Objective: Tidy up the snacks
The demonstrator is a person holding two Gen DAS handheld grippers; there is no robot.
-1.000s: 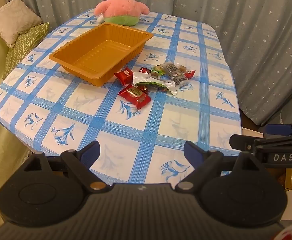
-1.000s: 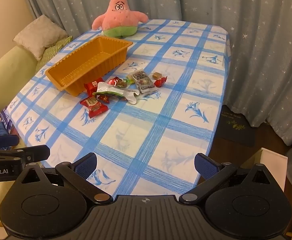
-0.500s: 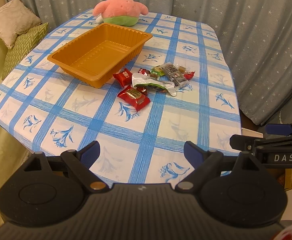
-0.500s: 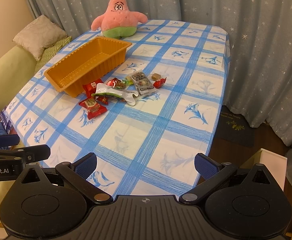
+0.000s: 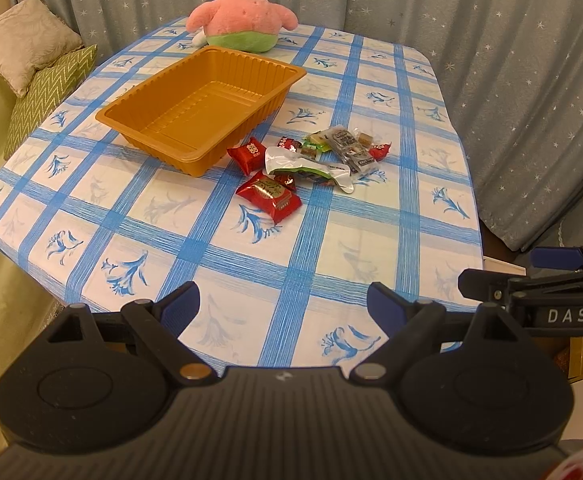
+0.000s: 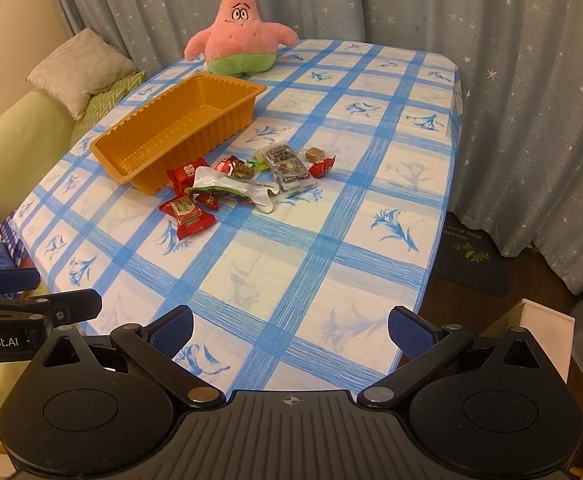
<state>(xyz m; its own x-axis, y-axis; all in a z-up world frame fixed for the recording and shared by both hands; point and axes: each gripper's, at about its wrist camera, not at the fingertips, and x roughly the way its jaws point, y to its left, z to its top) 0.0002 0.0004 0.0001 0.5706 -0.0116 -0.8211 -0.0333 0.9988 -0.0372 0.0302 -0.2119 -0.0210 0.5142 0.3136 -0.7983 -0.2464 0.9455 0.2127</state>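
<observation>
One empty orange ribbed plastic tray (image 5: 207, 106) beside scattered wrapped snacks (image 5: 307, 160); left gripper (image 5: 283, 304) and right gripper (image 6: 291, 326) both spread wide, holding nothing

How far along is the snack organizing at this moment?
Nothing looks done: the orange tray holds nothing. Nothing is in hand either; the left claw and right claw are both open, over the near table edge. Left to do: all the snacks, which lie loose on the tablecloth beside the tray.
</observation>
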